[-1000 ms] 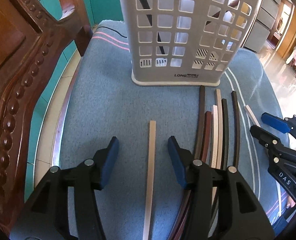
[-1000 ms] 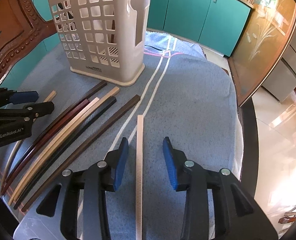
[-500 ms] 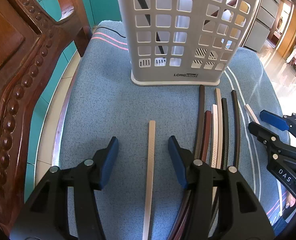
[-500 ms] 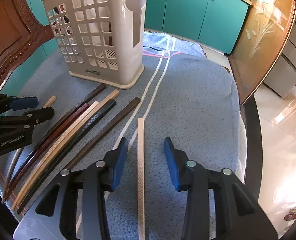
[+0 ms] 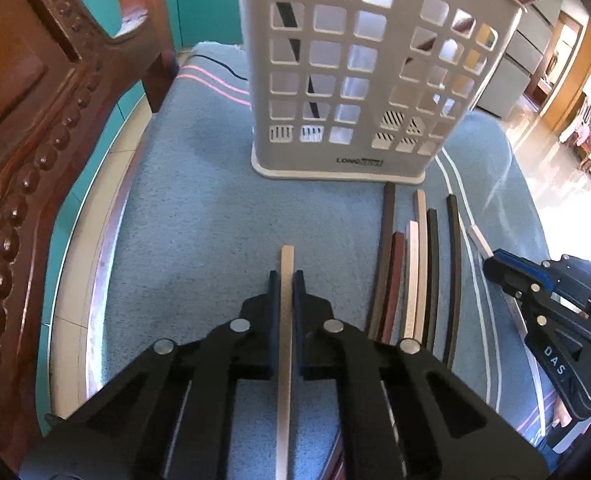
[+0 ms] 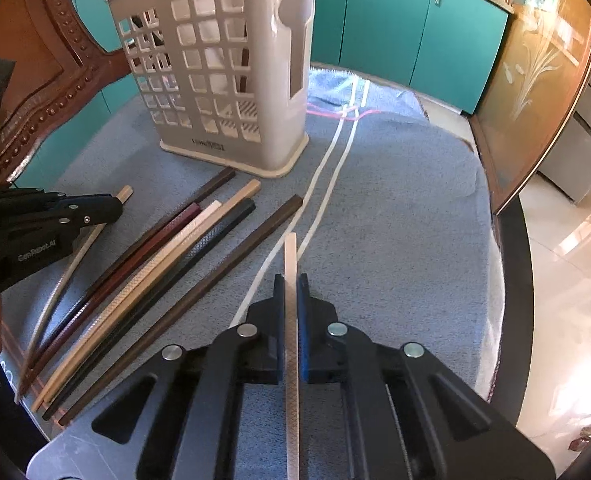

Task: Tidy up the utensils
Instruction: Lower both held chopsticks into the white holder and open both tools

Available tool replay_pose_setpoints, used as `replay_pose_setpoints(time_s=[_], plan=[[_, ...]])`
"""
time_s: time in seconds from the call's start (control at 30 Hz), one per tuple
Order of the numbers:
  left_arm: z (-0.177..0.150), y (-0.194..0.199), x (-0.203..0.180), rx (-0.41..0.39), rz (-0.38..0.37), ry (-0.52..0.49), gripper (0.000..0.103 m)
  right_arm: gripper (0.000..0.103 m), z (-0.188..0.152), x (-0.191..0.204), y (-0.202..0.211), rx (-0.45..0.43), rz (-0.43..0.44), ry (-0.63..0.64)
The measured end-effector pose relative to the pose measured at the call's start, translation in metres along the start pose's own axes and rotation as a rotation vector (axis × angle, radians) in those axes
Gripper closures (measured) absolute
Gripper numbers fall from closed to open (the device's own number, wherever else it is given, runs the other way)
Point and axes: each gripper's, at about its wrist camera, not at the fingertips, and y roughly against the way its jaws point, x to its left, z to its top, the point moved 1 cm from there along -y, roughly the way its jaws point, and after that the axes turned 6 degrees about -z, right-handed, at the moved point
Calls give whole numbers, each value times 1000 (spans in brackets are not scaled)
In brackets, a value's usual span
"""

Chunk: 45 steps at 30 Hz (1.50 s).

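A grey lattice utensil holder (image 5: 359, 80) stands upright on the blue towel; it also shows in the right wrist view (image 6: 223, 80). My left gripper (image 5: 287, 280) is shut on a beige chopstick (image 5: 286, 320) that lies along its fingers. My right gripper (image 6: 291, 284) is shut on a cream chopstick (image 6: 291, 320). Several loose chopsticks (image 5: 411, 276), brown, red, cream and black, lie side by side between the two grippers, in front of the holder; they also show in the right wrist view (image 6: 155, 276).
A blue towel (image 6: 395, 220) with white stripes covers the round table. A carved wooden chair back (image 5: 35, 128) stands close on the left. Teal cabinets (image 6: 415, 32) are behind. The table edge (image 6: 515, 280) drops off on the right.
Both grippers were open around their chopsticks; both have now closed on them. Each has also moved slightly forward along its stick.
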Motion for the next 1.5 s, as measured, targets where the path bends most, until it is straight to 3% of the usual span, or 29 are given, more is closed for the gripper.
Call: replay_pose_setpoints(time_s=[0.33, 0.7, 0.97, 1.2, 1.3, 1.37, 1.43, 1.5], plan=[[4, 67, -25, -228, 6, -96, 96, 96, 10, -15, 83, -239, 44, -28], [12, 197, -31, -510, -77, -78, 96, 96, 12, -48, 190, -461, 144, -127], [76, 270, -18, -741, -110, -39, 96, 96, 80, -60, 251, -652, 207, -158], [104, 280, -4, -946, -101, 83, 96, 96, 125, -63, 262, -835, 162, -238], [107, 271, 2, -964, -109, 144, 96, 96, 134, -60, 255, -849, 142, -258], [112, 263, 2, -959, -75, 144, 96, 96, 143, -58, 250, -847, 143, -259], [120, 244, -2, -917, -27, 120, 96, 96, 153, -53, 247, -853, 133, -253], [125, 222, -7, -850, -28, 107, 96, 96, 160, -46, 245, -878, 103, -245]])
